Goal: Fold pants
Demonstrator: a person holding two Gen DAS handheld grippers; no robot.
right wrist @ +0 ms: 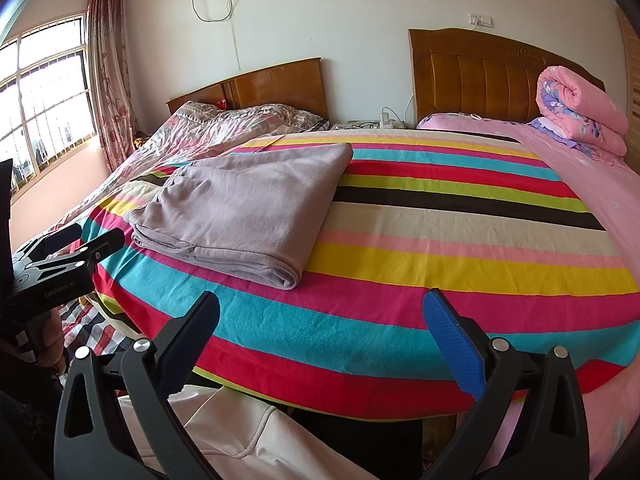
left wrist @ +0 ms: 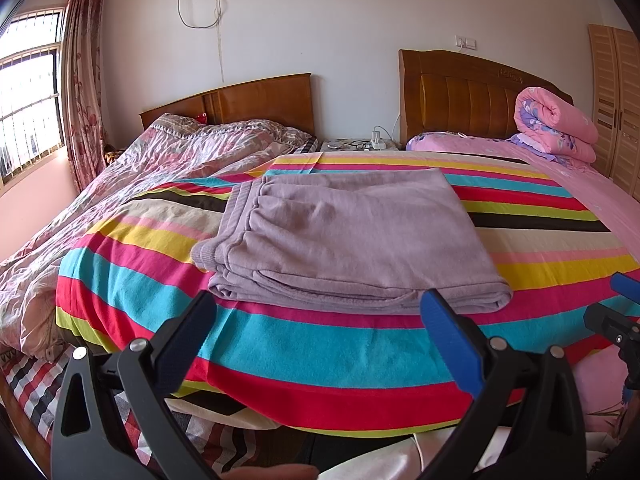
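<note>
Left fingers: the left gripper (left wrist: 320,308) is spread wide and holds nothing; it hangs at the near edge of the bed, apart from the cloth
Right fingers: the right gripper (right wrist: 322,308) is likewise wide apart and empty, over the striped blanket (right wrist: 460,216)
Pants: the mauve folded pants (left wrist: 340,236) lie flat in a stacked rectangle on the blanket, no finger touching them
Direction: straight ahead of the left fingers, just past the tips; ahead and well to the left of the right ones
Long axis: across the bed, waistband at the left end, folded edge toward the person
Nearer hand: the left, by my judgement
Views: the left view shows the layered near edge; the right view shows the bare blanket right of the pants and the left gripper low at the left edge
</note>
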